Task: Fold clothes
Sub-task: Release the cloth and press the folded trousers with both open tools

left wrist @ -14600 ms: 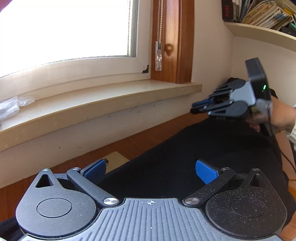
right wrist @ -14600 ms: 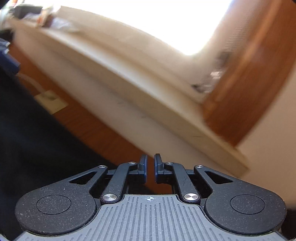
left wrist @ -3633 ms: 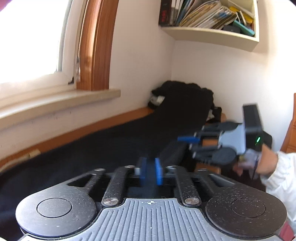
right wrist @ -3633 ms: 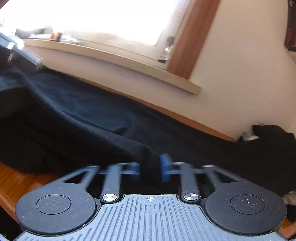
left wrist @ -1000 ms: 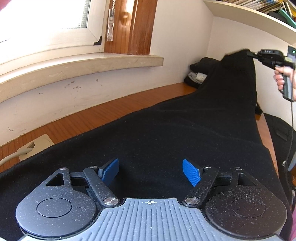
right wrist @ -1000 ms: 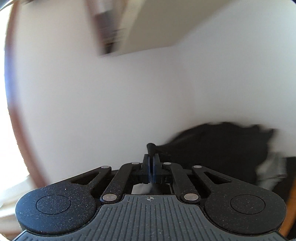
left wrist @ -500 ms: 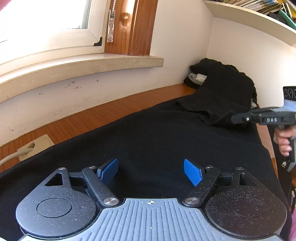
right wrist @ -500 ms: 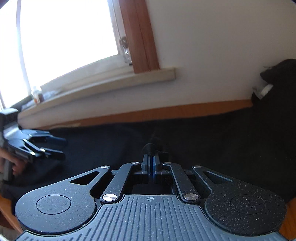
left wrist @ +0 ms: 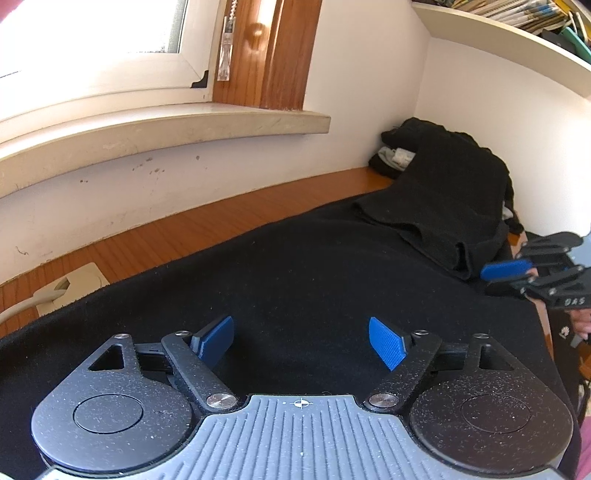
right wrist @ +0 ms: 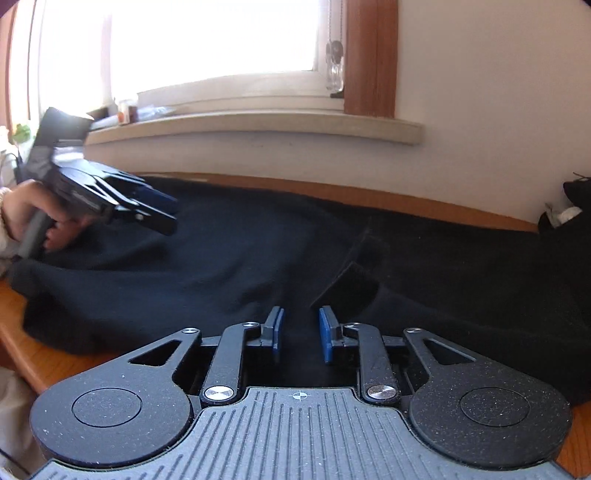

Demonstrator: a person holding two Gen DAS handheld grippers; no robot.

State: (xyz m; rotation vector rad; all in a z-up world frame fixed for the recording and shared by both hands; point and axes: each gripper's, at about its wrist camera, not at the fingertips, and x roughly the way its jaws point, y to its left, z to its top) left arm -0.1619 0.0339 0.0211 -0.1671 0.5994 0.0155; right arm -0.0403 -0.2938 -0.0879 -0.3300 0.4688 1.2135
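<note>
A large black garment (left wrist: 314,266) lies spread across the wooden table (left wrist: 207,229), covering most of it from the near edge to the far right corner, where its far end is folded back on itself into a rumpled flap (left wrist: 443,206) that rests on top of the flat part. Beyond that flap, in the corner against the white wall, sits a heap of other dark clothes (left wrist: 417,136) with a pale piece tucked into it. The left gripper (left wrist: 301,343) hangs low over the near part of the garment with its blue pads set wide apart; nothing is between them and they do not press on the cloth. The right gripper (right wrist: 300,332) is over the garment's near right part, close to the edge of the folded flap; its jaws are opening, standing at a narrow gap with only the flat cloth seen below and nothing pinched between the pads. In the left wrist view the right gripper (left wrist: 509,271) shows at the right edge, just beside the flap's near fold. In the right wrist view a hand (right wrist: 40,218) grips the left tool's handle at the far left. A stone windowsill (left wrist: 159,125) runs along the wall behind the table, and a shelf of books (left wrist: 517,33) hangs high on the right. A white wall socket (left wrist: 70,284) lies on the table left of the garment.
</note>
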